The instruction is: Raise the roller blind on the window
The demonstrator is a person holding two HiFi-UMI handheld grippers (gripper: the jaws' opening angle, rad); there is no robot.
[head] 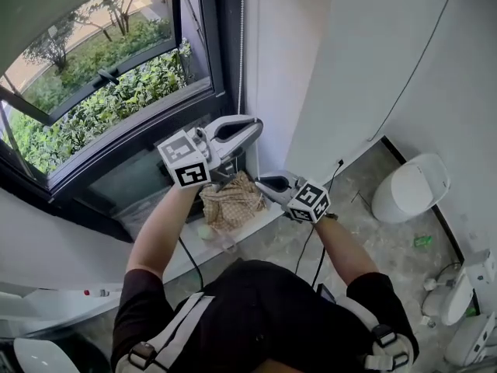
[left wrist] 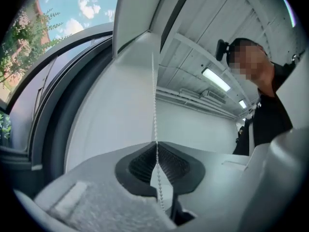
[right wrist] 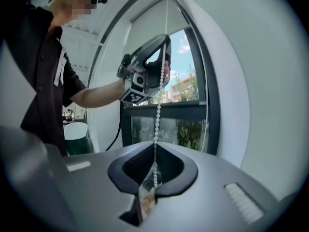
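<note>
A white bead chain (head: 241, 45) hangs down the dark window frame (head: 221, 29) at the window's right side. My left gripper (head: 252, 127) is the higher one and is shut on that chain (left wrist: 155, 95), which runs straight up out of its jaws. In its own view the left gripper (left wrist: 155, 143) shows the beads pinched between the dark pads. My right gripper (head: 262, 183) sits lower, shut on the same chain (right wrist: 157, 124) below the left gripper (right wrist: 161, 57). The right gripper (right wrist: 155, 144) looks up at the pale roller blind (right wrist: 149, 21), which covers the top of the glass.
A crumpled brown bag (head: 231, 200) lies on the sill below both grippers. A white wall (head: 365, 45) stands to the right, with a thin black cable (head: 411, 76) on it. A white round bin (head: 409, 186) stands on the floor. A green hedge (head: 109, 99) grows outside.
</note>
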